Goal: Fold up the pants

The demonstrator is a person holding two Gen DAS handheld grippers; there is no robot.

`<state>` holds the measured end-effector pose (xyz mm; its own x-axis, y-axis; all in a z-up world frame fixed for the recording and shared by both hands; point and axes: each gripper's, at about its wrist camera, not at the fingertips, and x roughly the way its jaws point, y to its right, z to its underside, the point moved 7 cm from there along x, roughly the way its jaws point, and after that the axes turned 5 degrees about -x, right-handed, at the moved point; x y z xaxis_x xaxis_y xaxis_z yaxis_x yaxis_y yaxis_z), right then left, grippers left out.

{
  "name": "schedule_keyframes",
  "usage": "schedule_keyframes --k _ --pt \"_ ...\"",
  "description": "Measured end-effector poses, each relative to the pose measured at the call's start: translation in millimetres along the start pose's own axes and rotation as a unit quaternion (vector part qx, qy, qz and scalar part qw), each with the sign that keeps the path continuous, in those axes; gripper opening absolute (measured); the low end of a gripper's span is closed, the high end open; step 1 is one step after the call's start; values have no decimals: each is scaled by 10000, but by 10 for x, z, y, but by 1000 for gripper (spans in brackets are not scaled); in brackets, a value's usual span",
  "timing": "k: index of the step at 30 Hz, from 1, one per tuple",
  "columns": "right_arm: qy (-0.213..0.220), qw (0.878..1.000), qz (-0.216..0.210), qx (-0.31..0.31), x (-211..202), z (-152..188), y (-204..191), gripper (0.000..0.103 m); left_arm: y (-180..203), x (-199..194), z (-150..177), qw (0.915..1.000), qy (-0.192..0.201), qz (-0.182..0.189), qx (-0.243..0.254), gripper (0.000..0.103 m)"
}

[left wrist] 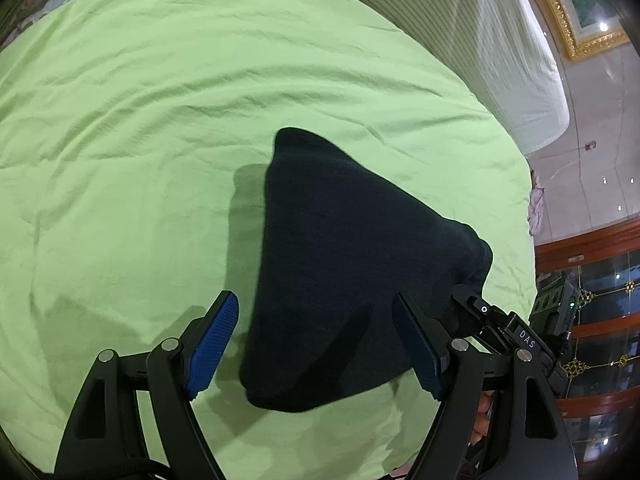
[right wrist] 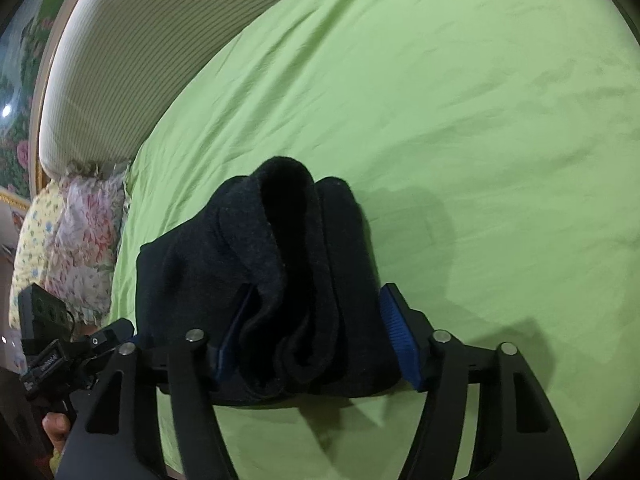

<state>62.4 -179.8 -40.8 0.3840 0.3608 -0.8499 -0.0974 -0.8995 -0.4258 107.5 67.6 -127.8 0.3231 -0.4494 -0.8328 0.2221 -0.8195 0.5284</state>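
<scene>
The dark navy pants [left wrist: 344, 264] lie folded into a thick bundle on the green bedsheet [left wrist: 160, 120]. My left gripper [left wrist: 316, 308] is open, its blue pads on either side of the bundle's near end, above it. In the right wrist view the bundle [right wrist: 280, 272] sits bunched between the wide-set fingers of my right gripper [right wrist: 316, 300]; the left blue pad [right wrist: 236, 320] is partly hidden by cloth, the right pad [right wrist: 394, 328] touches its side. The other gripper's body [left wrist: 504, 332] shows at the bundle's right end.
A striped white headboard cushion [left wrist: 500, 40] borders the bed's far edge. Floral pillows [right wrist: 76, 240] lie by it. A gold picture frame [left wrist: 568, 20], tiled floor and a wooden glass cabinet [left wrist: 600, 320] stand beyond the bed's right edge. The green sheet [right wrist: 480, 120] spreads wide.
</scene>
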Motion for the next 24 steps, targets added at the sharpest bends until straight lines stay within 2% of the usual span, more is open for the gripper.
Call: schedule_keyframes --k 7,10,14,16,18,22,24 --pt "-88 9999 -121 10 -13 2 -20 63 -38 103 -35 9999 -98 -11 -103 80" --pt "-105 9991 -398 132 -50 -12 9 64 -45 143 -65 9999 -65 -52 -110 80" --pt "-108 9990 -436 20 -34 -13 -5 64 -49 175 -90 9999 2 -116 -33 79" --pt "-116 9988 -468 9 -27 -7 19 63 -50 201 -103 9999 37 -132 23 76" --pt "-142 9980 -597 122 -21 12 71 62 -38 238 -105 10000 -22 2 21 60" --pt "-201 9977 -637 132 -16 40 45 59 -20 266 -99 10000 -34 44 6 56" --pt "-215 9980 -596 16 -25 44 -5 55 0 263 -95 10000 -36 82 7 49"
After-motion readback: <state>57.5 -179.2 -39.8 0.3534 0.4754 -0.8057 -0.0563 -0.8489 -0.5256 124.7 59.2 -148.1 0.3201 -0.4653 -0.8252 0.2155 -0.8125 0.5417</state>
